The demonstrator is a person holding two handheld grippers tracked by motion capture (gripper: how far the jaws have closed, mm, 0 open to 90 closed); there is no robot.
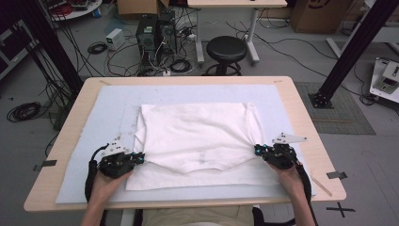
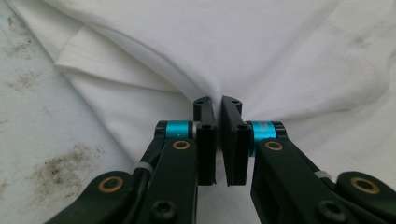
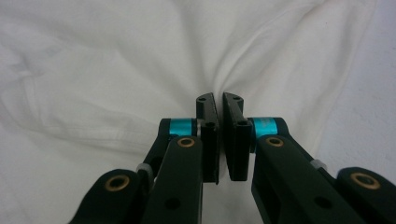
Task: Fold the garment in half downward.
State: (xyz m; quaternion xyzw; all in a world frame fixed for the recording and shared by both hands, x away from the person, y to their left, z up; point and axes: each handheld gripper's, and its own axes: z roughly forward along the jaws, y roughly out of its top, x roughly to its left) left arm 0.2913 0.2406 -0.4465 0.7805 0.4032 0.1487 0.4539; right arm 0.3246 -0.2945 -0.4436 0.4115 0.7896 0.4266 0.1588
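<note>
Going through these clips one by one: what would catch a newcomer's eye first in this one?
A white T-shirt lies spread on a pale blue mat in the middle of the wooden table. The left gripper pinches its left edge and the right gripper its right edge, both shut on the cloth, with folds fanning out from each pinch. Behind the table stands a black stool among loose cables.

I am holding my left gripper [image 1: 140, 158] and right gripper [image 1: 258, 149] low and pointing inward, both jaws clamping tight, forearms reaching forward.
</note>
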